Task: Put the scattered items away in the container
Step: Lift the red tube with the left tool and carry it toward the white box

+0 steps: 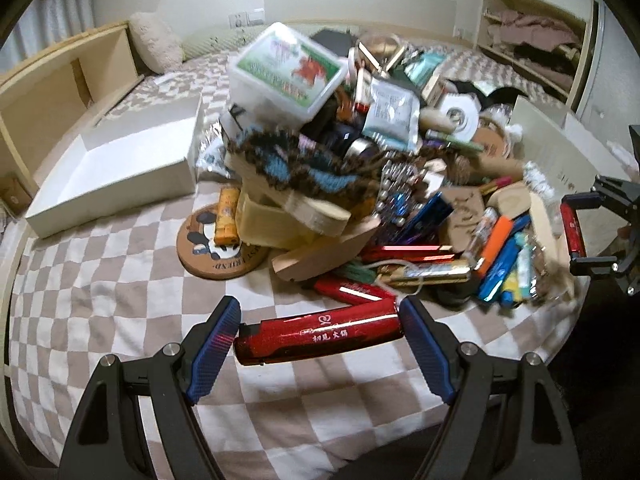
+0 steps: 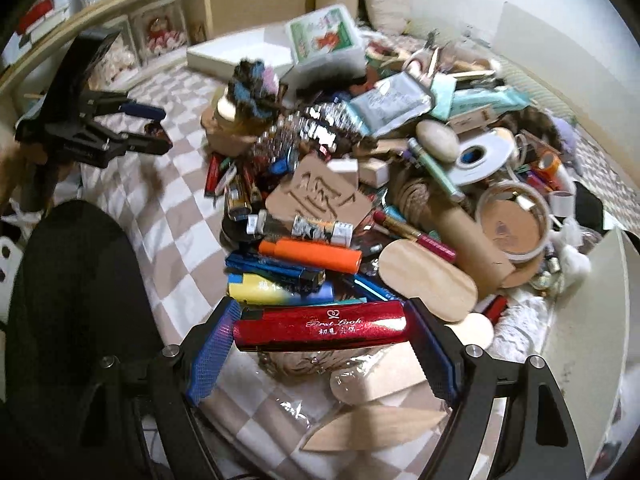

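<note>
My left gripper (image 1: pixel 319 330) is shut on a shiny red lighter (image 1: pixel 316 334), held crosswise above the checkered bedspread (image 1: pixel 100 300). My right gripper (image 2: pixel 320 330) is shut on a second red lighter (image 2: pixel 320 330), held crosswise over the near edge of the pile. It shows at the right edge of the left wrist view (image 1: pixel 572 232). The pile of scattered items (image 1: pixel 360 168) fills the middle of the bed. The empty white box (image 1: pixel 116 168) lies open to its left, and shows far off in the right wrist view (image 2: pixel 236 54).
A round panda coaster (image 1: pixel 216 248) and an orange lighter (image 1: pixel 226 216) lie at the pile's left foot. A white lidded tub (image 1: pixel 286 68) tops the pile. Wooden shelves (image 1: pixel 60 84) run along the left. A white board (image 2: pixel 580 320) borders the pile's right side.
</note>
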Demonstrator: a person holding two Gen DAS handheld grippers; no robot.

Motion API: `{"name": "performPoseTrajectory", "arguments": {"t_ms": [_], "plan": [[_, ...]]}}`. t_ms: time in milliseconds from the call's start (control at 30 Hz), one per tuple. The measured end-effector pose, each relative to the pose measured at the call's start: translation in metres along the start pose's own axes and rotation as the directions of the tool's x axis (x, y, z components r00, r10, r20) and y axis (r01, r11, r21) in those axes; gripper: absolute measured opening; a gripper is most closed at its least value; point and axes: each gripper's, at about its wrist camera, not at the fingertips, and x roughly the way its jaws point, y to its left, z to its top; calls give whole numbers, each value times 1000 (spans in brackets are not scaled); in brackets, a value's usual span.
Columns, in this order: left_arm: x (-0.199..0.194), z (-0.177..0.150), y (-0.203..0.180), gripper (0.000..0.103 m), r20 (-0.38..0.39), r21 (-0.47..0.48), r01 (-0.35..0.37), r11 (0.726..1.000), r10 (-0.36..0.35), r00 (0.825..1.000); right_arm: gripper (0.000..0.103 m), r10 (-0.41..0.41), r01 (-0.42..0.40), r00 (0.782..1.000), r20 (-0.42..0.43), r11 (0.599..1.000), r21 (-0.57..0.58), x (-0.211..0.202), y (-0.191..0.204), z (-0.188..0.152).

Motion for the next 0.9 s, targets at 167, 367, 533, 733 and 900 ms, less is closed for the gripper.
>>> {"name": "performPoseTrajectory", "arguments": {"t_ms": [167,367,533,733,900], "plan": [[-26,7,-15,82,65,0,1,1000,-1,998,84,-27,23,997,76,998,52,-32,1,3],[-55,17,-36,82,138,10,9,1000,-11,990,84,-61,42,986,156,991,125,-68,-6,5],[-73,29,-53,82,188,26,22,999,-27,982,84,-92,51,973,213,980,191,-92,-15,3],[-86,46,-74,82,232,54,41,998,-52,971,84,-132,69,958,253,967,245,-115,-27,-3],[-89,62,-97,82,252,91,60,994,-81,964,84,-177,96,947,268,952,290,-132,-44,-13]]}}
